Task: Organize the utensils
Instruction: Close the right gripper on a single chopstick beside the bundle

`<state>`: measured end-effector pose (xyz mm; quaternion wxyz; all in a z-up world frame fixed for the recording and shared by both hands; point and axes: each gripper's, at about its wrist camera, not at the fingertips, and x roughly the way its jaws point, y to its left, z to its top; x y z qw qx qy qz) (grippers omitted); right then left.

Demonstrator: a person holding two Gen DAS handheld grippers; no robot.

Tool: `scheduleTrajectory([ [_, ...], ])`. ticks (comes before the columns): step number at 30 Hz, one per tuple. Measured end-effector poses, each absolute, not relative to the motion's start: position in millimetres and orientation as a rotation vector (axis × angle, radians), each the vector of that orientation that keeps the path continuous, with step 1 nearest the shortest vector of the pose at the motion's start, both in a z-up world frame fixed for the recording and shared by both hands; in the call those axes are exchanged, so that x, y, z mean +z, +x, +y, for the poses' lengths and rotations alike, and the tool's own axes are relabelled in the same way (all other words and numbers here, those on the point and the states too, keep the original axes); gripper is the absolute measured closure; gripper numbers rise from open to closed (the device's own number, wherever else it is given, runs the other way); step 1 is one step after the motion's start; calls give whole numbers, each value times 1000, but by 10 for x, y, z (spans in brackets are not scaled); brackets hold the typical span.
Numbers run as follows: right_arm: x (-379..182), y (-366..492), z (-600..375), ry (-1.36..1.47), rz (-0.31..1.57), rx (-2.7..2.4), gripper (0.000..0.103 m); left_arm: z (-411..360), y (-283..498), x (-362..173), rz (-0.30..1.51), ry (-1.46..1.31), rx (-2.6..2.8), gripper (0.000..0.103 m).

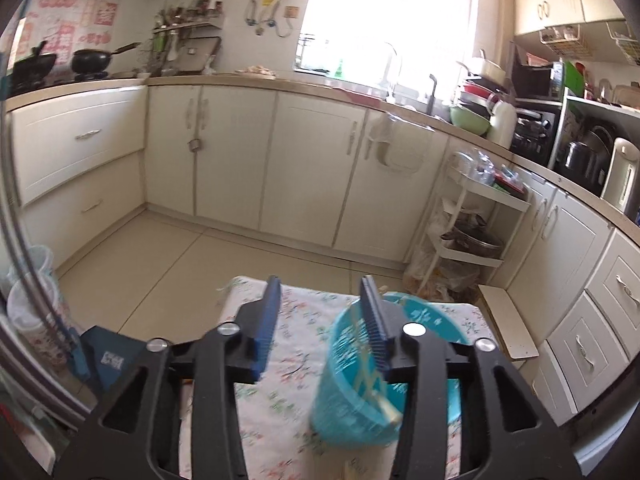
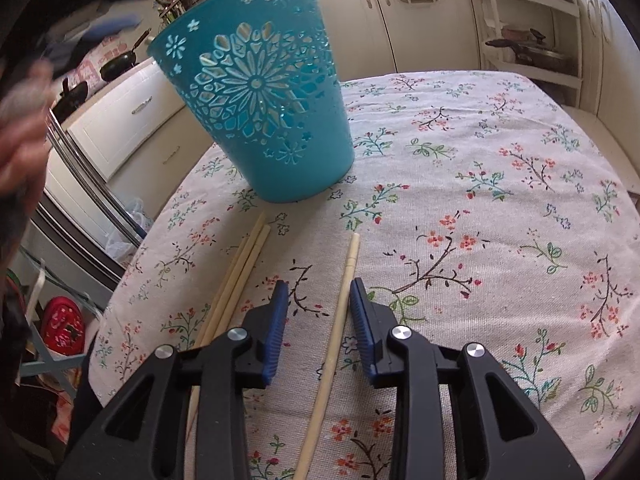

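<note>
Nearby, the right gripper (image 2: 319, 312) stood open astride one chopstick (image 2: 338, 320) on the floral tablecloth (image 2: 480, 200), two more chopsticks (image 2: 244, 264) alongside; beyond, the open left gripper (image 1: 320, 312) hovered beside the teal basket (image 1: 344, 384), a chopstick (image 1: 372, 388) inside.

Two wrist views — shared teal basket (image 1: 352, 376) (image 2: 256, 92)

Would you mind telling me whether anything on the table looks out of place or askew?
Yes: three chopsticks lie loose on the flowered cloth instead of in the blue basket. A pair lies left of the right claw; a single one runs between its open jaws, untouched.
</note>
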<state>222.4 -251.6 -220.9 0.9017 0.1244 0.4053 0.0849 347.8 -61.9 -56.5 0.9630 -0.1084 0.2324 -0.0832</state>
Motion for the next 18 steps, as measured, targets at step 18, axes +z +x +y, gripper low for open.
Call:
scheduleTrajectory([
  [18,-2198,2175,-2215,-66,846,1,94,-191,2886,-1502,705,-140,-142,45],
])
